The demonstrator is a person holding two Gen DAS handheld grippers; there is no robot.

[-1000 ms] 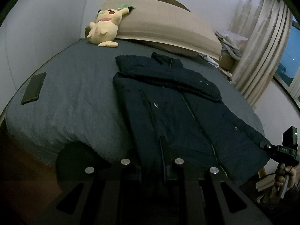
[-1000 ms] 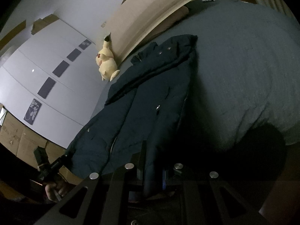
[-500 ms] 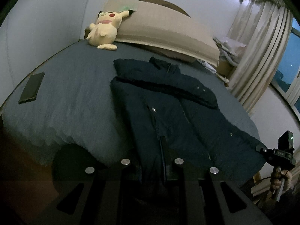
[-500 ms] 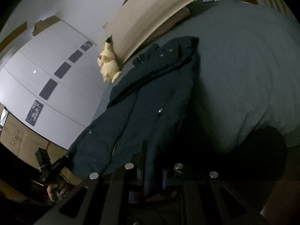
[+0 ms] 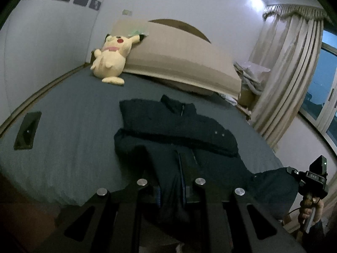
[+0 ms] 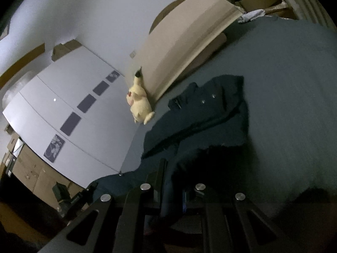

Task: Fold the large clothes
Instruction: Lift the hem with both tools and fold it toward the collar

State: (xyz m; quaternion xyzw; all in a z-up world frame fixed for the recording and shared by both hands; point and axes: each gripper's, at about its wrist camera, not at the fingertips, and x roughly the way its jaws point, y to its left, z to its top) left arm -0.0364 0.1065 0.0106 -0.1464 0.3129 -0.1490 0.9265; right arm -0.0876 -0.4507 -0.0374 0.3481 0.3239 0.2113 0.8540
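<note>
A dark navy padded jacket (image 5: 179, 130) lies front up on the grey-blue bed (image 5: 73, 126), collar toward the headboard, a sleeve folded across its chest. My left gripper (image 5: 171, 191) is shut on the jacket's bottom hem at one corner and holds it lifted. My right gripper (image 6: 171, 194) is shut on the hem at the other corner, with the jacket (image 6: 210, 113) stretching away from it. The right gripper (image 5: 311, 181) also shows in the left wrist view at the far right. The left gripper (image 6: 69, 194) shows dimly at the lower left of the right wrist view.
A yellow plush toy (image 5: 113, 61) leans on the beige headboard cushion (image 5: 179, 59). A dark phone (image 5: 28, 132) lies on the bed's left side. Curtains (image 5: 290, 73) and piled items (image 5: 250, 78) stand to the right. White wardrobe doors (image 6: 63, 116) stand beside the bed.
Both grippers have lifted the jacket's hem and carried it toward the collar. The lower part of the jacket has risen off the bed, and the headboard looms closer.
</note>
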